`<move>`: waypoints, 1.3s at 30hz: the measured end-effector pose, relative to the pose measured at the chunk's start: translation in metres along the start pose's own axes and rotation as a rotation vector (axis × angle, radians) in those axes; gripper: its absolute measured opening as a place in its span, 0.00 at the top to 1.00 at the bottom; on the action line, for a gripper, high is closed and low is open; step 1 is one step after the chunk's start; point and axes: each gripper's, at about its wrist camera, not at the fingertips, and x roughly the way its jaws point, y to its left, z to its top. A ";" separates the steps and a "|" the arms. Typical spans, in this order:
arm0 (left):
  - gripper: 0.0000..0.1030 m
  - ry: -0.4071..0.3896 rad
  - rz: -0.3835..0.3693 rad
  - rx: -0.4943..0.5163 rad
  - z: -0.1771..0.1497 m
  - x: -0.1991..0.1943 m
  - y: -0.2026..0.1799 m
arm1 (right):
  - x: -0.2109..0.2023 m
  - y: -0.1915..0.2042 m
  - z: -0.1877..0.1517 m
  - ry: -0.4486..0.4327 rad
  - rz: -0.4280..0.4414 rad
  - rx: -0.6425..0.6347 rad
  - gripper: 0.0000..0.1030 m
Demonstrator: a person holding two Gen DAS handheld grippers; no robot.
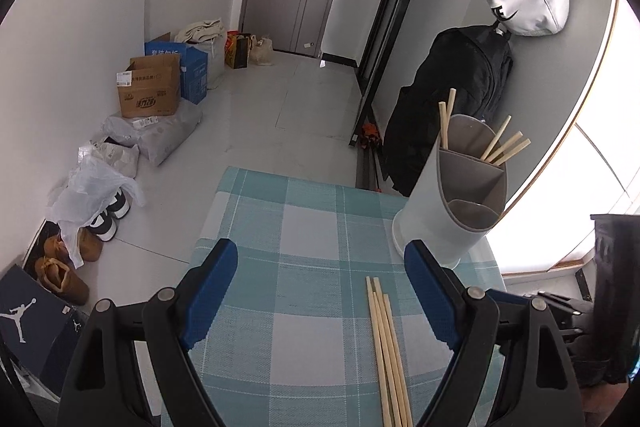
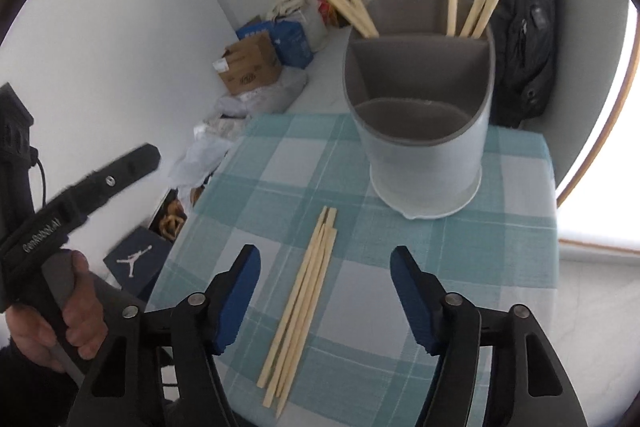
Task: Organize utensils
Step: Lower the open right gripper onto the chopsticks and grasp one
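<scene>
While both your grippers hang wide open and empty, left gripper [image 1: 320,291] and right gripper [image 2: 325,293], four loose chopsticks [image 2: 304,301] lie bundled on the checked tablecloth [image 2: 460,267], probably awaiting pickup. At twelve o'clock, the utensil holder [image 2: 420,131] keeps chopsticks upright in its rear compartment.

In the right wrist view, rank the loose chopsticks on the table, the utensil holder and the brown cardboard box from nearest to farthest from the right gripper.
1. Loose chopsticks: on the checked cloth, between the open jaws of the right gripper.
2. Utensil holder: ahead, slightly right, on the table.
3. Brown cardboard box: on the floor, far left, beyond the table.
</scene>
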 end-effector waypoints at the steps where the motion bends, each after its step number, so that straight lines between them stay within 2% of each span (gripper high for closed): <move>1: 0.20 0.006 0.006 -0.009 0.001 0.001 0.004 | 0.010 0.000 0.000 0.027 -0.002 0.001 0.51; 4: 0.20 0.016 0.016 -0.016 0.000 0.005 0.010 | 0.038 0.000 0.003 0.097 -0.029 0.004 0.55; 6: 0.20 0.040 0.002 -0.024 0.000 0.009 0.013 | 0.056 0.000 0.006 0.135 -0.044 0.003 0.64; 9: 0.20 0.080 -0.029 -0.033 0.001 0.015 0.017 | 0.073 -0.001 0.011 0.162 -0.080 0.010 0.73; 14: 0.20 0.094 -0.026 -0.062 0.004 0.015 0.029 | 0.089 0.000 0.014 0.185 -0.115 0.001 0.82; 24: 0.20 0.113 -0.051 -0.156 0.009 0.012 0.050 | 0.091 0.026 0.016 0.198 -0.258 -0.135 0.83; 29: 0.20 0.130 -0.081 -0.210 0.008 0.010 0.059 | 0.093 0.029 0.019 0.229 -0.282 -0.147 0.83; 35: 0.20 0.124 -0.065 -0.225 0.009 0.008 0.064 | 0.105 0.038 0.027 0.271 -0.326 -0.196 0.83; 39: 0.20 0.135 -0.063 -0.235 0.007 0.010 0.067 | 0.108 0.036 0.031 0.286 -0.326 -0.166 0.84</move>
